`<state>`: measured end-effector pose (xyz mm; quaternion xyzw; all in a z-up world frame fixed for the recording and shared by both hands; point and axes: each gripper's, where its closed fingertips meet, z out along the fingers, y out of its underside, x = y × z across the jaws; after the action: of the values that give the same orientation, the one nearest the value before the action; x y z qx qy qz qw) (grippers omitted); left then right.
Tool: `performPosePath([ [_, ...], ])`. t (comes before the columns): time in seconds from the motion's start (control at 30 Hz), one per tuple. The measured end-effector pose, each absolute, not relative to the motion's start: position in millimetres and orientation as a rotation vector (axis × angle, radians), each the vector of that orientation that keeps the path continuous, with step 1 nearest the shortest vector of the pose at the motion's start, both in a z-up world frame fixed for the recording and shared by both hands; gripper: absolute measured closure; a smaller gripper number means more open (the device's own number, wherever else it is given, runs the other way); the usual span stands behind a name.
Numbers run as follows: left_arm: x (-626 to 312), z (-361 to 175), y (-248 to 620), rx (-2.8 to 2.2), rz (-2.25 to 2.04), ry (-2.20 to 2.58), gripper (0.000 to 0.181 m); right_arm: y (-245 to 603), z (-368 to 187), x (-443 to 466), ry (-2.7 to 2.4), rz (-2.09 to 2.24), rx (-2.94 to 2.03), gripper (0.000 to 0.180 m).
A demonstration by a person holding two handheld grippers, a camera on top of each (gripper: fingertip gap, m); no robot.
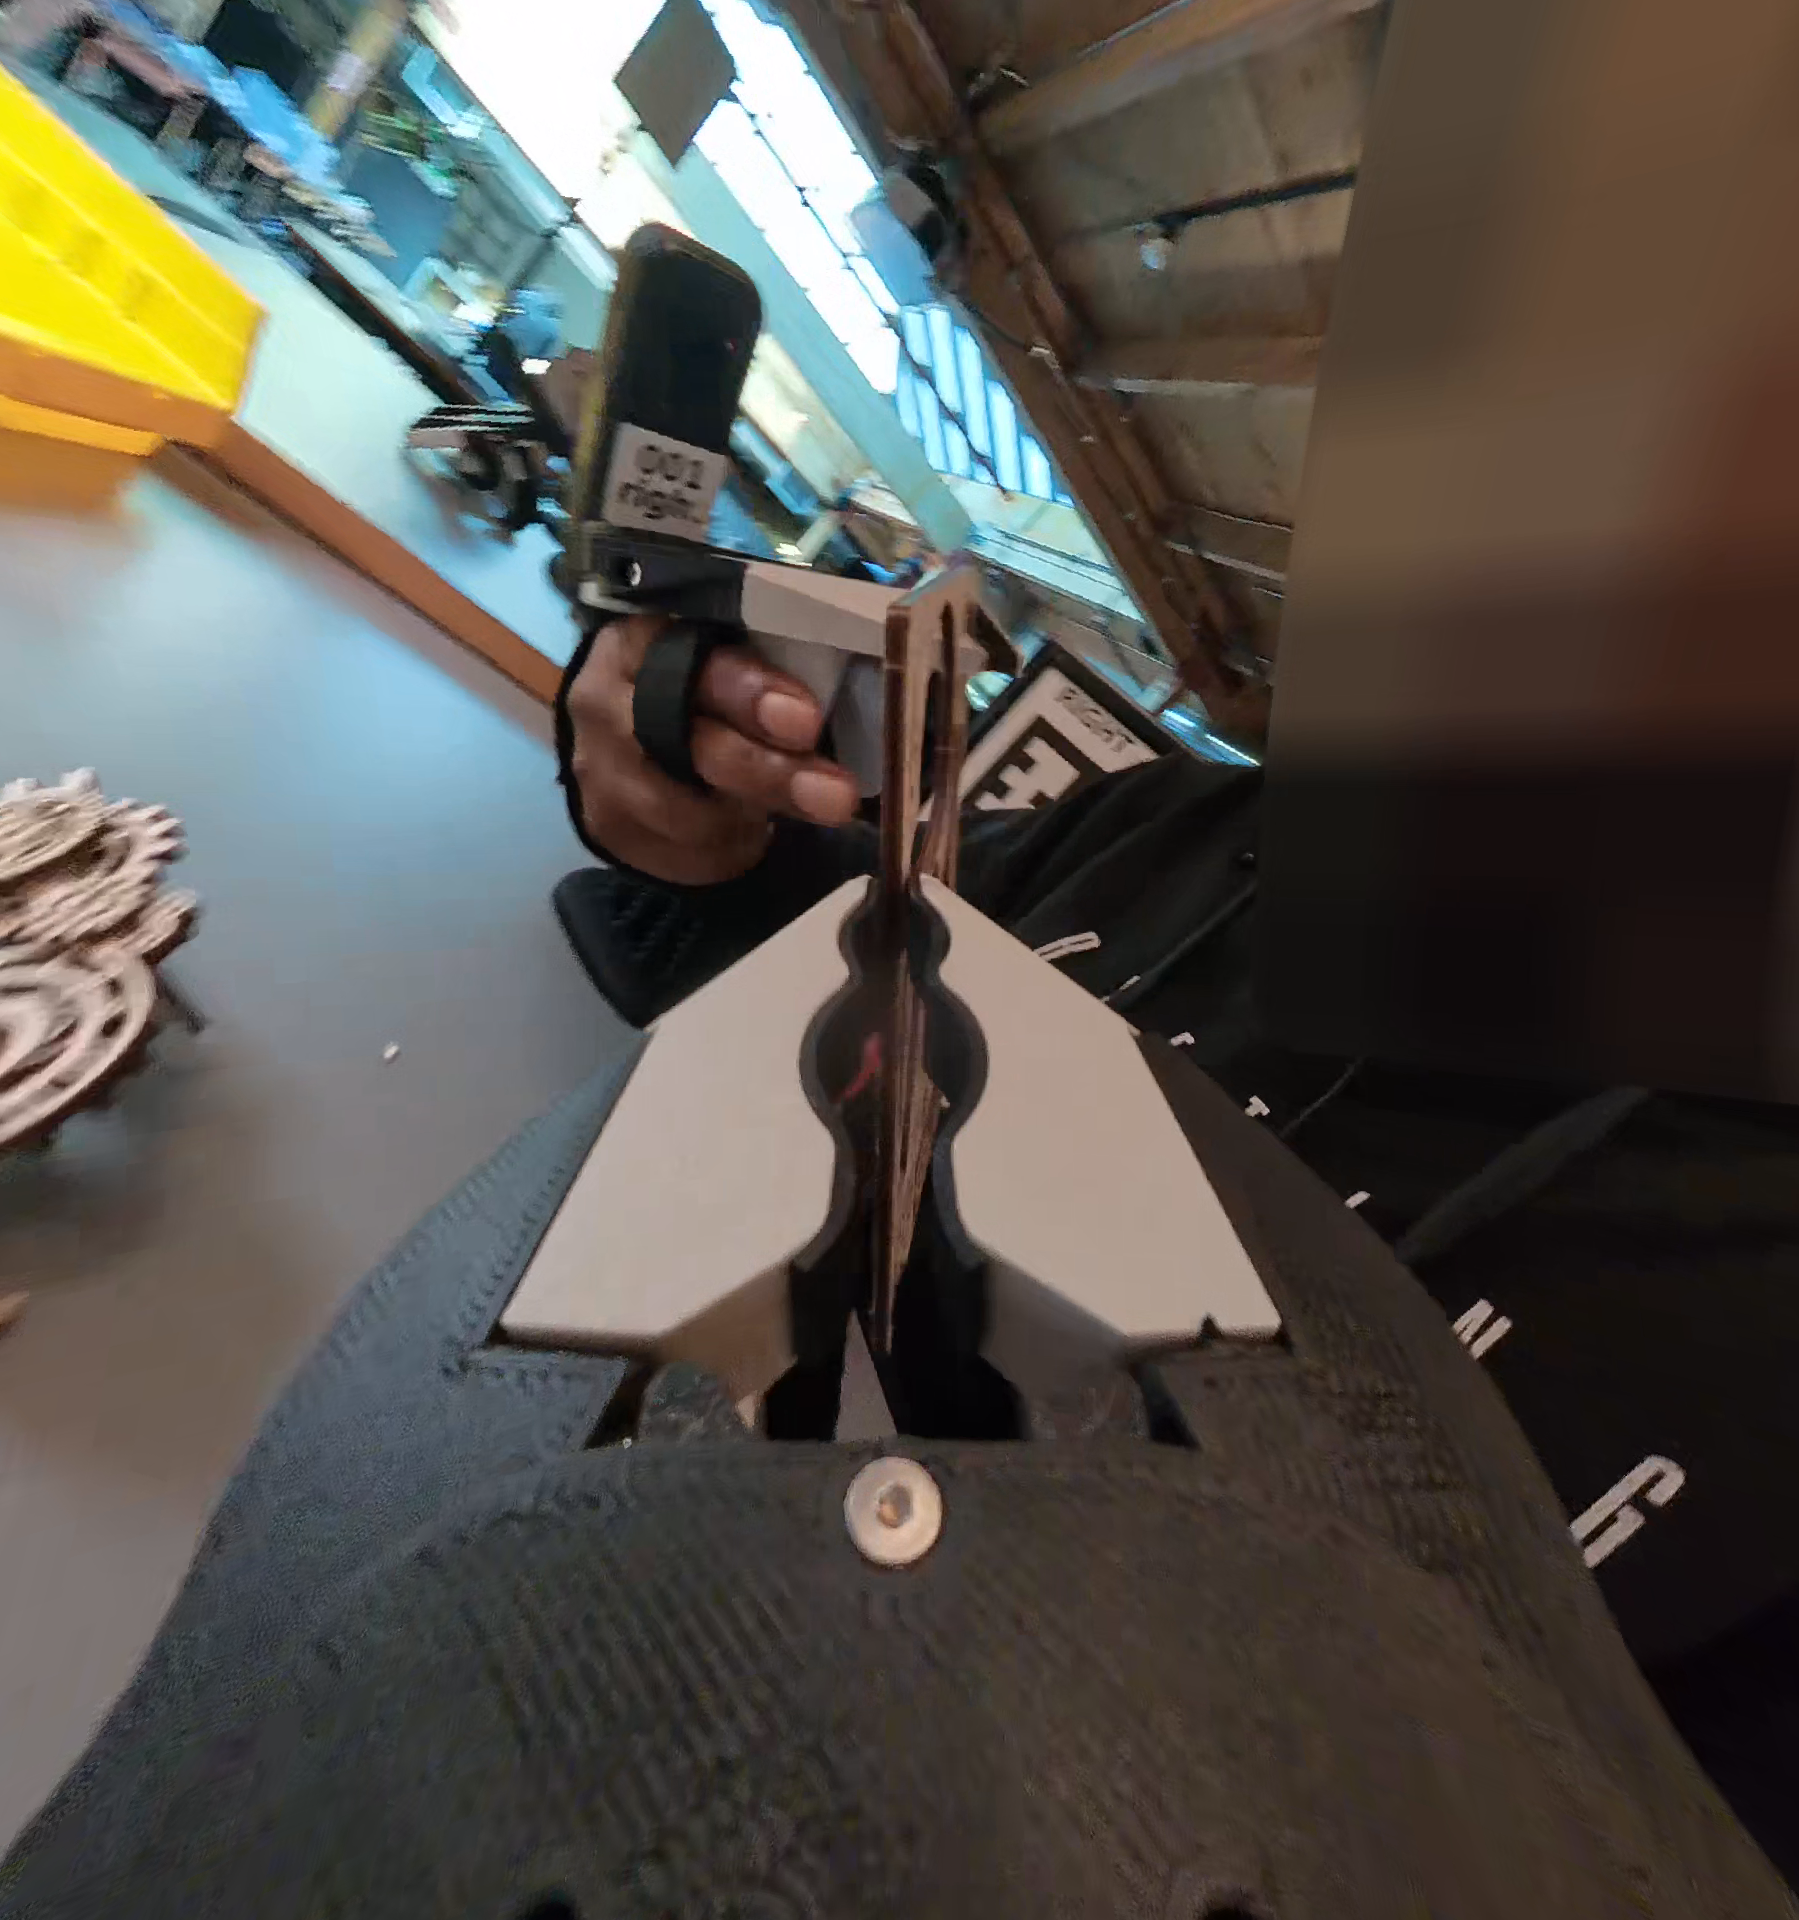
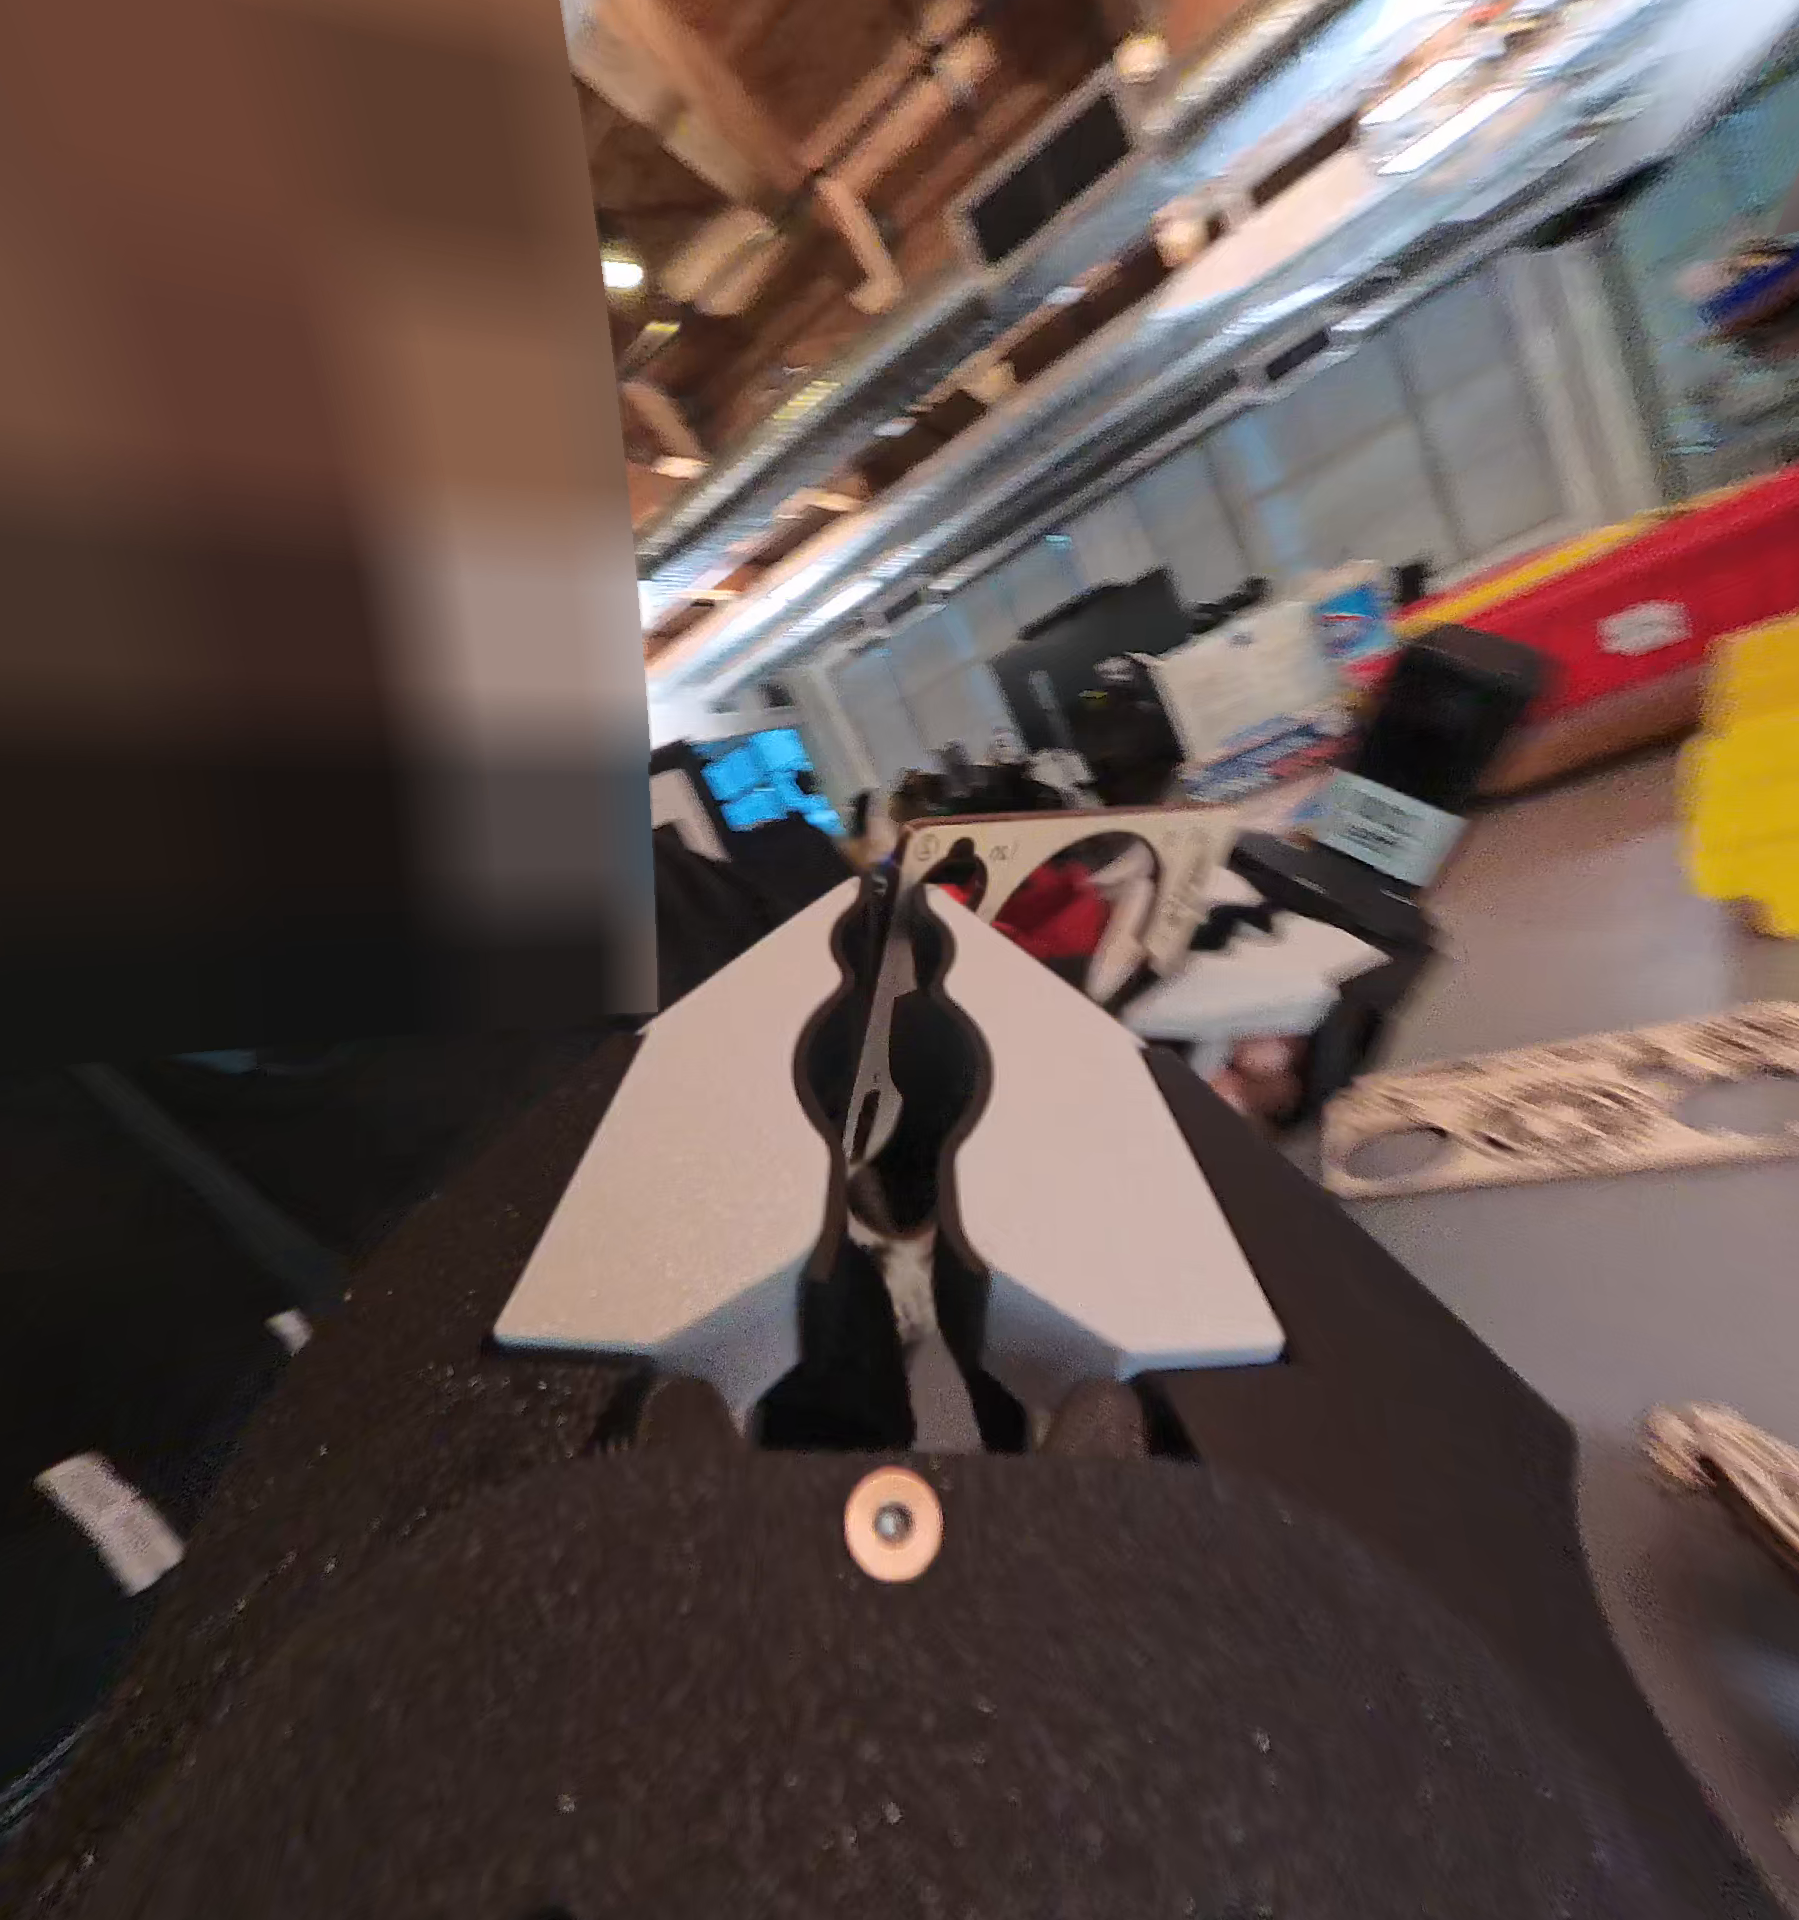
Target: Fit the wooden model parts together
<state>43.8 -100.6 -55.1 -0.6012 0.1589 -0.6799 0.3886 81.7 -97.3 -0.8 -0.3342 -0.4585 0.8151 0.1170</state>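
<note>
Left claw [image 1: 893, 904], centre of the left wrist view: your two grey fingers [image 1: 708, 1164] are pressed onto a thin wooden sheet [image 1: 921, 748] seen edge-on. It runs up the gap between them and sticks out past the tips toward the upper middle of the frame.

Right claw [image 2: 893, 883], centre of the right wrist view: its grey fingers [image 2: 1092, 1143] pinch the near corner of the same flat wooden sheet [image 2: 1071, 894]. From there the sheet extends right of centre, showing its pale face with large cut-out openings.

In the left wrist view your right hand [image 1: 708, 758] grips the other tool's handle just left of the sheet's upper end, so both claws meet at this one panel, held above the desk [image 1: 282, 831].

Wooden gear assembly [image 1: 43, 966] lies on the desk at the left edge of the left wrist view, well apart from the left claw.

A perforated wooden panel [image 2: 1601, 1091] lies flat on the desk at the right of the right wrist view; a further wooden piece [image 2: 1747, 1496] sits at lower right. Both views are motion-blurred.

Yellow bins [image 1: 53, 260] sit upper left in the left wrist view.
</note>
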Motion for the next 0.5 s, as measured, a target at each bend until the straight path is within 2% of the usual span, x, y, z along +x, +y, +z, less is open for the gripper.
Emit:
performPosePath([
  [0.03,30,-55,-101,-1.568,-1.695,0.334,0.181,-88,-11,76,-1.342,2.289,-1.067,0.16],
  [0.07,13,-55,-103,-1.603,-1.643,0.262,0.181,-80,-23,74,-1.382,2.177,-1.132,0.144],
  [0.13,-36,-59,-113,-1.682,-1.529,0.088,0.181,-56,-43,74,-1.428,1.912,-1.24,0.136],
  [0.33,-198,-105,-181,-1.813,-1.243,-0.431,0.181,-31,-115,71,-1.728,1.22,-1.396,0.148],
  [0.5,-265,-161,-229,-1.895,-1.17,-0.693,0.18,-37,-161,53,-1.923,0.879,-1.435,0.155],
])
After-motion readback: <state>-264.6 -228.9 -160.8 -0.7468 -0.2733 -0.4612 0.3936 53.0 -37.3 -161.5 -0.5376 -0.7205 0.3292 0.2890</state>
